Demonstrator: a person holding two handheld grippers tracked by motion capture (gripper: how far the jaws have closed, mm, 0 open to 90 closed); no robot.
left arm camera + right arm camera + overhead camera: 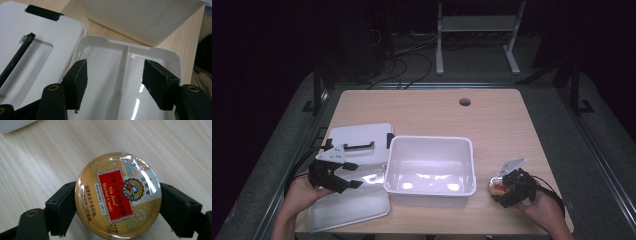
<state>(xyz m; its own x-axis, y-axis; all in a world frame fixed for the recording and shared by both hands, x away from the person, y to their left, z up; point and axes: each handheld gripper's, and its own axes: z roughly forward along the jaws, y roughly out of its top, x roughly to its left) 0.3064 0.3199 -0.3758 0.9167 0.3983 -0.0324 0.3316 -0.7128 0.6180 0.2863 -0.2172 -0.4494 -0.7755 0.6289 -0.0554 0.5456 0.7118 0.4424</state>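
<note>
On the counter (432, 112), listed left to right:

1. Lid (360, 137), white, with a black handle; lies flat at far left, set aside so that the bin stands open.
2. Divided tray (125, 75), white, two compartments, empty; lies flat in front of the lid, just beside the bin's left wall, likely lifted out to clear the bin.
3. Left gripper (115, 82), over the tray; its fingers (77, 80) stand apart with nothing between them, pads clear of the tray.
4. Bin (430, 142), white, rectangular, upright at centre, mouth up and empty; apparently ready to receive items.
5. Candy tin (117, 195), round, gold with a red label, at near right beside the bin, label facing up.
6. Right gripper (117, 205); its fingers press the tin's rim on opposite sides, a hold suited to carrying it level, probably toward the bin.
</note>
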